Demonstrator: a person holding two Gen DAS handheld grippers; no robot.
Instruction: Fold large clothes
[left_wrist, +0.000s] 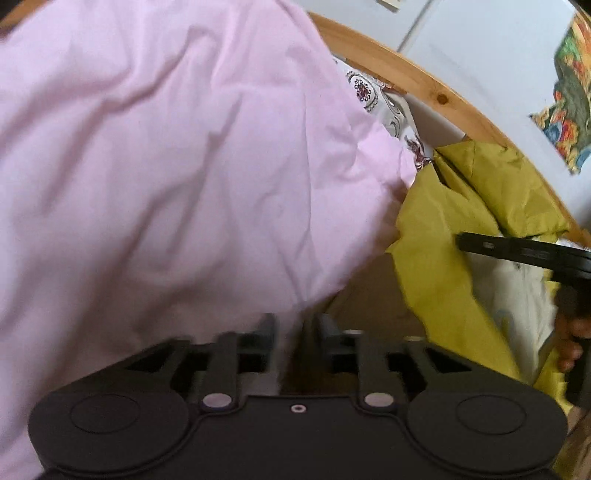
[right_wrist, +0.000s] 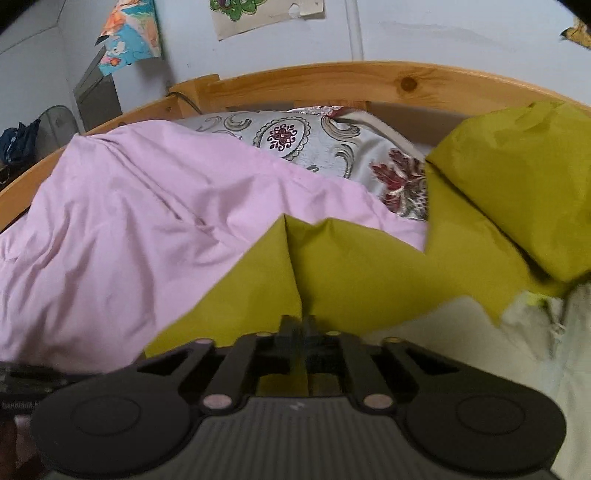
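A large pale pink cloth (left_wrist: 166, 166) fills most of the left wrist view and lies crumpled on the bed (right_wrist: 129, 229). My left gripper (left_wrist: 295, 332) sits at its lower edge. Its jaws stand apart, and a bit of pink hem lies against the left finger. An olive-green cloth (right_wrist: 369, 266) overlaps the pink one. My right gripper (right_wrist: 299, 325) has its fingers close together on a raised fold of it, and a crease runs up from them. The right gripper's black body (left_wrist: 524, 254) and a hand show over the olive-green cloth (left_wrist: 436, 240).
A patterned pillow (right_wrist: 295, 144) lies at the head of the bed against the wooden frame (right_wrist: 332, 81). A folded olive-green piece (right_wrist: 517, 184) rests at the right. White sheet (right_wrist: 443, 339) shows below it. Posters (right_wrist: 129, 33) hang on the wall.
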